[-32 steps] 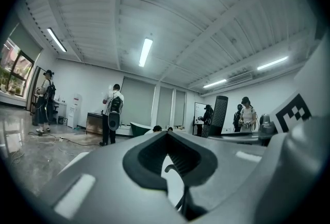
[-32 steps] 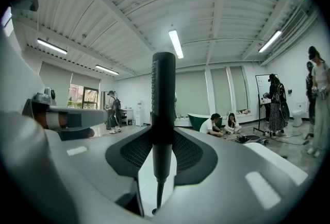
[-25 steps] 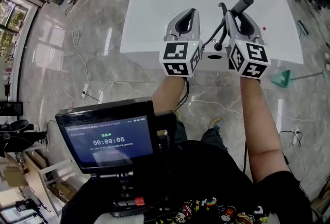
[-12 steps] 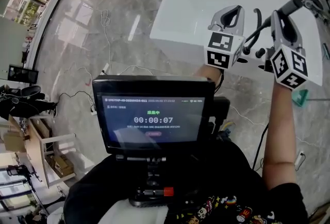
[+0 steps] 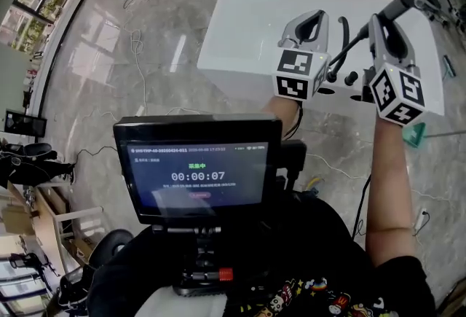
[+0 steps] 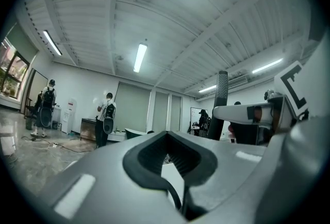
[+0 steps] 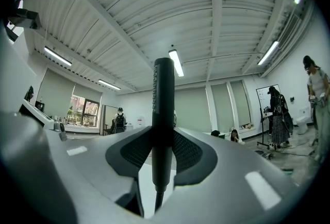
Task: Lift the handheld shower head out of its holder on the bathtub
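Bathtub (image 5: 255,17) white. Shower head (image 7: 164,104) matte black. Left gripper (image 5: 314,19) and right gripper (image 5: 384,22) grey, with black ribbed pads (image 7: 188,151). Their cubes (image 5: 297,76) white with black square markers. Floor (image 5: 131,75) glossy grey marble with pale veins. Monitor (image 5: 196,126) has black casing, a dark screen, white digits and a green line above them. Shirt (image 5: 306,250) black with a multicolour cartoon print.

One shower head (image 7: 164,115), two grippers (image 5: 318,17) (image 5: 380,20)

L gripper (image 5: 317,16) jaws together; R gripper (image 5: 379,20) jaws clamped.
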Action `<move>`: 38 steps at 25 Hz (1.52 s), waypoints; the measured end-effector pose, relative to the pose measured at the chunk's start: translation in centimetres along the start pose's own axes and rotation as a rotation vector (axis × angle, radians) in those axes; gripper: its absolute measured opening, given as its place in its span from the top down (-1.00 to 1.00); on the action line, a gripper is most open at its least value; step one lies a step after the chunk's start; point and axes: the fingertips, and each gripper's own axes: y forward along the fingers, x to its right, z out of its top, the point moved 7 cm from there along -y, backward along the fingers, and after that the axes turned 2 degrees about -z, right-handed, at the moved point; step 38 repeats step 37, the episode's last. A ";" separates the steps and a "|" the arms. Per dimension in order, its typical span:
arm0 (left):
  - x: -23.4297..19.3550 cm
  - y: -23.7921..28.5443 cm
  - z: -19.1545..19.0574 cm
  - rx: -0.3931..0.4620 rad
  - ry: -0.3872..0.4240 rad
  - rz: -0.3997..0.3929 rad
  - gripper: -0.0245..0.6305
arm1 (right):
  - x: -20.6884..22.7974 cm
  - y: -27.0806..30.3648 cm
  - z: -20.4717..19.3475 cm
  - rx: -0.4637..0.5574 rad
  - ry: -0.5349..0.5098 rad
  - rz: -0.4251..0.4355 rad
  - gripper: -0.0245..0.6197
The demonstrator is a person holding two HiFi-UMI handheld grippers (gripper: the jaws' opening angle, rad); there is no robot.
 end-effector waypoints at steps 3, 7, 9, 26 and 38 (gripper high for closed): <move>0.1 1.2 0.2 -0.003 0.001 -0.001 0.93 | 0.9 0.7 0.4 -0.001 -0.002 0.003 0.48; 1.0 2.7 0.9 0.003 0.003 -0.010 0.92 | 2.3 1.2 0.9 -0.002 0.004 -0.003 0.48; 1.7 2.1 0.9 0.003 0.004 -0.012 0.92 | 2.3 0.4 0.8 -0.004 0.003 -0.007 0.48; 1.8 2.3 1.2 -0.002 0.008 0.004 0.92 | 2.4 0.4 0.8 -0.015 0.002 0.006 0.49; 2.2 0.5 1.7 0.002 0.007 0.003 0.92 | 1.2 -1.1 1.4 -0.010 -0.006 0.008 0.49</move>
